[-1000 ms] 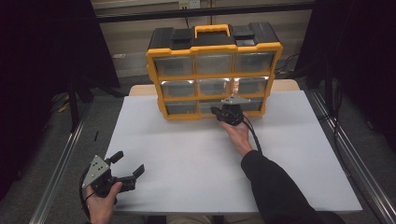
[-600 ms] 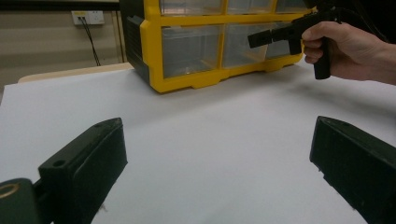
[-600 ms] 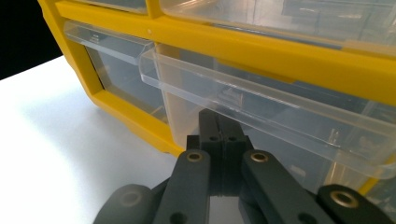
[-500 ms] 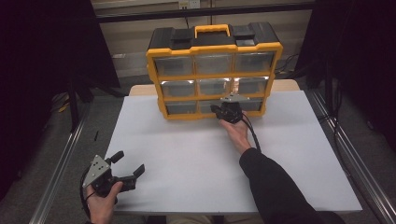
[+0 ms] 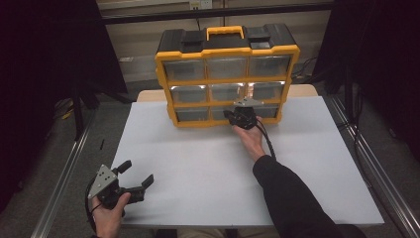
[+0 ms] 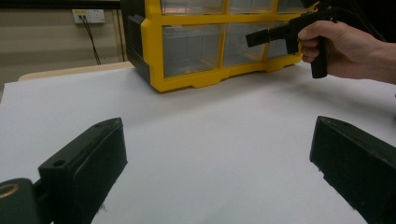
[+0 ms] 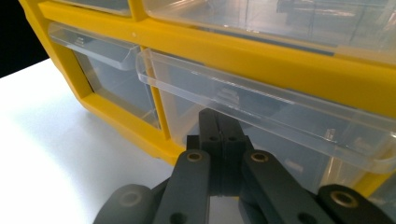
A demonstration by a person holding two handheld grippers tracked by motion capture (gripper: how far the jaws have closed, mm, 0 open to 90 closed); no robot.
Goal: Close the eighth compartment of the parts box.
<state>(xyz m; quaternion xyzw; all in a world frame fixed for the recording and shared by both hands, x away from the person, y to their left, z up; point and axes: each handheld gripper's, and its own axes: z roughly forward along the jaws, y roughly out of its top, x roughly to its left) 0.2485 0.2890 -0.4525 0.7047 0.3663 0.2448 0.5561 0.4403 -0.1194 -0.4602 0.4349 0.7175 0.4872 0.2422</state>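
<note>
Yellow drawer cabinet [image 5: 227,79] stands upright at far edge of white table [image 5: 208,168], black top, orange handle, three rows of clear drawers. Right gripper [image 5: 241,118] right at cabinet's bottom row, jaws pressed together, nothing between them, tips just below lip of bottom middle drawer [image 7: 261,116]; contact with drawer front cannot be told. Left gripper [image 5: 134,179] well apart from cabinet, at table's near left corner, jaws spread wide, empty, above bare table.
</note>
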